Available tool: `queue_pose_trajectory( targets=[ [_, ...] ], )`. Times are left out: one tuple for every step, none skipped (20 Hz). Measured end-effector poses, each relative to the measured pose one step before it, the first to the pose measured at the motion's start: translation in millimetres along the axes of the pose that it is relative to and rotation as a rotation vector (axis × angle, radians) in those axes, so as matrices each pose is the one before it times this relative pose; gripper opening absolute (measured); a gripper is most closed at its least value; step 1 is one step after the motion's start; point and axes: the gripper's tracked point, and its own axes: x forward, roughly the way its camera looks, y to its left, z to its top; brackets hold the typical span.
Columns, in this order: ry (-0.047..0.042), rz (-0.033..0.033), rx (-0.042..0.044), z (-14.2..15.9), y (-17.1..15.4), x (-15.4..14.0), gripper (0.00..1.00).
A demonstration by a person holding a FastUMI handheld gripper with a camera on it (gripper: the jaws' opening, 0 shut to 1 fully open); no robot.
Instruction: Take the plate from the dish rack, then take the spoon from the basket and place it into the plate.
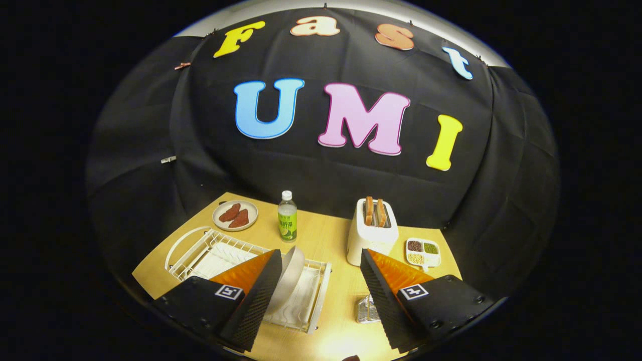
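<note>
A grey plate stands on edge in the white wire dish rack, right beside the inner face of my left finger. My gripper is open wide above the wooden table, and nothing lies between its fingers. The plate sits just inside the gap, apart from the right finger. A small shiny mesh basket shows partly behind the right finger; I cannot make out a spoon in it.
Beyond the rack stand a green-labelled bottle, a plate with brown food, a white toaster holding two bread slices, and a small divided dish of grains. The wooden table ends at the black cloth wall.
</note>
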Motion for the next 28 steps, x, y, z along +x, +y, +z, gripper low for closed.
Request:
queue_pose_trajectory(
  targets=[
    [0.02511, 0.01201, 0.02173, -5.45, 6.7, 9.92, 0.97],
    [0.02701, 0.00625, 0.02239, -6.2, 6.46, 9.7, 0.97],
    [0.03289, -0.00485, 0.01761, -7.46, 2.82, 9.75, 0.97],
    [0.03121, -0.00903, 0.01712, -8.35, 0.33, 11.68, 0.97],
    [0.03365, -0.00671, 0.01744, -7.7, 1.48, 10.97, 0.97],
    [0.03301, -0.0027, 0.01495, -8.88, 2.93, 9.36, 0.97],
    [0.03234, -0.00582, 0.00498, -8.36, 2.34, 9.12, 0.98],
    [0.03175, -0.01366, -0.00854, -12.39, 0.98, 10.99, 0.98],
    [0.03051, -0.02004, -0.0127, -8.8, -0.46, 10.39, 0.98],
    [0.02627, -0.01509, -0.00837, -8.08, 2.08, 7.39, 0.98],
    [0.02093, -0.01607, 0.00147, -4.9, 1.81, 7.25, 0.98],
    [0.01848, -0.01556, 0.0147, -5.37, 1.32, 4.7, 0.95],
    [0.01322, -0.0172, 0.01911, -3.22, 1.25, 4.8, 0.92],
    [0.01347, -0.0181, 0.01012, -4.05, 0.1, 3.24, 0.77],
    [0.01505, -0.03145, 0.00127, -2.22, -3.43, 3.0, 0.58],
    [0.00591, -0.02604, 0.0017, -0.94, -1.6, 0.56, 0.4],
    [-0.00627, -0.01117, 0.01268, 3.73, 1.67, -2.53, 0.38],
    [0.00055, -0.01153, 0.00578, 1.42, 2.2, 1.24, 0.34],
    [0.00402, -0.00983, -0.01343, 0.44, 1.43, -0.96, 0.33],
    [0.00325, -0.01007, -0.01897, 1.26, 1.76, 0.6, 0.32],
    [-0.00626, -0.01352, -0.01619, 5.57, 0.58, -2.89, 0.31],
    [-0.00735, -0.01256, -0.01186, 5.96, -0.57, -1.45, 0.3],
    [-0.01309, -0.01677, -0.01017, 7.33, -0.54, -3.31, 0.3],
    [-0.01721, -0.02519, -0.02074, 5.7, -2.13, -1.66, 0.29],
    [-0.01851, -0.01438, -0.01802, 7.03, -0.73, -3.06, 0.29],
    [-0.02033, -0.01879, -0.02134, 5.92, -2.35, -3.18, 0.29],
    [-0.02167, -0.01949, -0.01814, 6.64, -3.89, -1.0, 0.29],
    [-0.01664, -0.00376, -0.0039, 5.27, -2.01, -5.76, 0.29]
  ],
)
